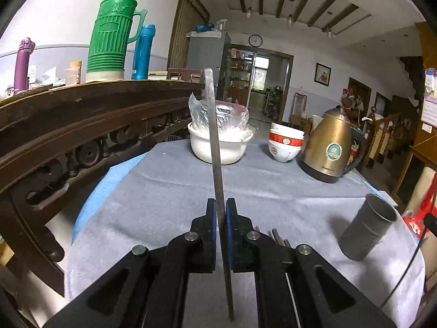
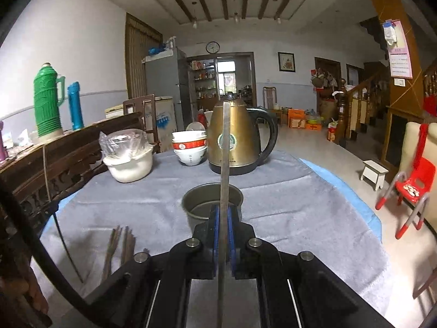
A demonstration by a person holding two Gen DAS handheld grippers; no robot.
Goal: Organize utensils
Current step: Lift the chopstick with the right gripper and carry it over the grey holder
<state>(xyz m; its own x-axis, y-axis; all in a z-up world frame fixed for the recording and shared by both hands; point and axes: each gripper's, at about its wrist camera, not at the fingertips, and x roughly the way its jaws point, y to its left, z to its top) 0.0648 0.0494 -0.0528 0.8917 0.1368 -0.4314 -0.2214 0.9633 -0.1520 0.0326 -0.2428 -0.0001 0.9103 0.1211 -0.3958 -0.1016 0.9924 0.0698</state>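
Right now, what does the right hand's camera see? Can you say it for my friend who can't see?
The right gripper is shut on a thin stick that points up, just in front of a grey metal cup standing on a grey cloth. Behind the cup are a brass-coloured kettle, stacked bowls and a white pot; more sticks lie at left.

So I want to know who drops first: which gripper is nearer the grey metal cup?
Right. The right gripper sits just before the cup; the left gripper has the cup well off to its right.
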